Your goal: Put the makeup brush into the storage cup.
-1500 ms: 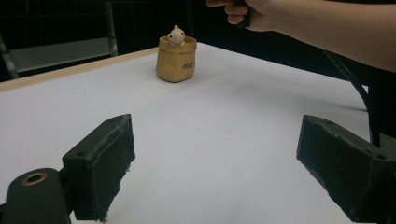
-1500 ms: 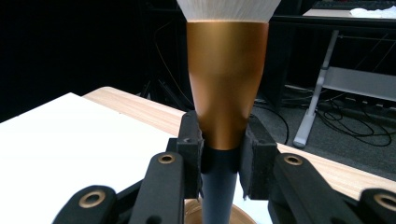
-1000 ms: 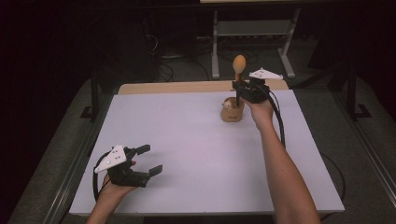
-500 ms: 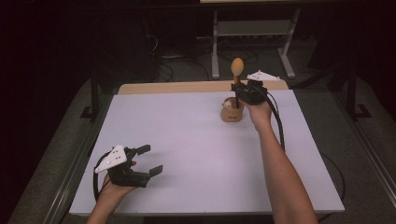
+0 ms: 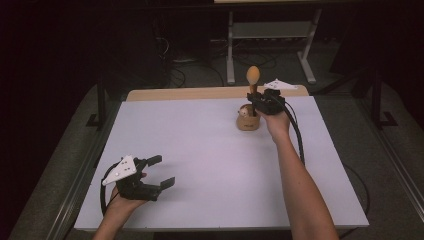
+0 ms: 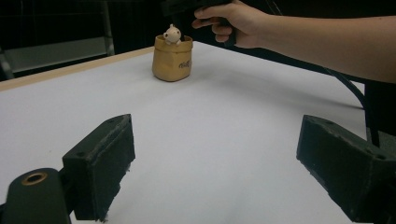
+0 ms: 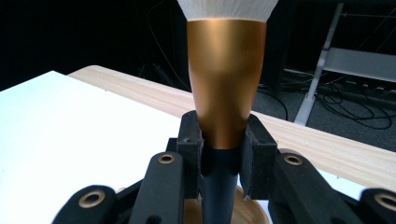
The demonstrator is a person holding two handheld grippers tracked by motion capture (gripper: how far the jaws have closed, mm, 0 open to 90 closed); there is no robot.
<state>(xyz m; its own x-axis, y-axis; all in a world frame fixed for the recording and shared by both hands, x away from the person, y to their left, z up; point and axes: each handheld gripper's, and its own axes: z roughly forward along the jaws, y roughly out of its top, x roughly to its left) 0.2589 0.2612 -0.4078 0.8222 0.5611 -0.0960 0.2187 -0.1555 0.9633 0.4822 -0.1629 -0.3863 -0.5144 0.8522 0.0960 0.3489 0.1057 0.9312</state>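
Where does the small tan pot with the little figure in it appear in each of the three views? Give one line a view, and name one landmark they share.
High view: the tan pot stands far right of centre on the white table, just left of the right gripper.
Left gripper view: upper left of centre, below the right hand.
Right gripper view: its rim at the bottom edge, behind the jaws that clamp the brush.
Shared landmark: the table's wooden far edge.

The brush [image 7: 226, 93] loses its bristle tip at the top edge, its handle's lower end behind the right claw [image 7: 223, 158].
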